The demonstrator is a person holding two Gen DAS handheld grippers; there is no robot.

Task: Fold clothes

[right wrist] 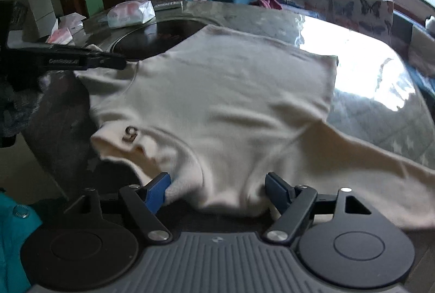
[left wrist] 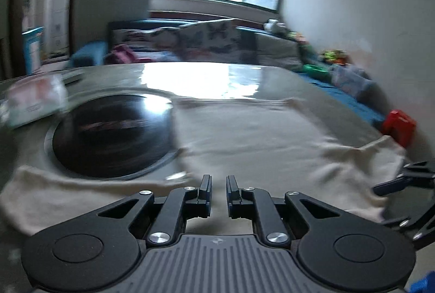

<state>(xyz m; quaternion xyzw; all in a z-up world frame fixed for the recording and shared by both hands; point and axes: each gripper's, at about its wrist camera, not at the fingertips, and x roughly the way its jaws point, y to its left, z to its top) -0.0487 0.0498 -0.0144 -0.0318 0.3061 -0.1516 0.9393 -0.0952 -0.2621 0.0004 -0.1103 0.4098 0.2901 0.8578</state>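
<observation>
We have a round marble table [right wrist: 367, 113] with a dark inset disc [left wrist: 114, 130] at its middle, and across it lies the cream sweater [right wrist: 217, 102] — spread flat, body toward the far edge, collar [right wrist: 119, 138] at the near left in the right wrist view, one sleeve [right wrist: 380, 173] trailing off right toward the table's rim. The other sleeve [left wrist: 68, 192] runs left below the disc in the left wrist view. No fold shows in it as it lies; it would fit a sweater laid out for folding as well as one just shaken open again.

Our right tool [right wrist: 217, 189] stands wide open, its blue pads either side of a bunched ridge of cloth at the near shoulder, gripping nothing. Our left tool [left wrist: 218, 189] is open only a little, with a narrow gap and no cloth that we can see between its fingers; it hangs just over the sweater's near edge.

If we take hold here, we judge it best to pinch both layers at a seam, not a loose ridge, and keep the two tools level so the cloth moves without skewing. The knit looks soft and will sag — lift low.

Beyond, a tissue pack [right wrist: 130, 13] sits on the far side.
</observation>
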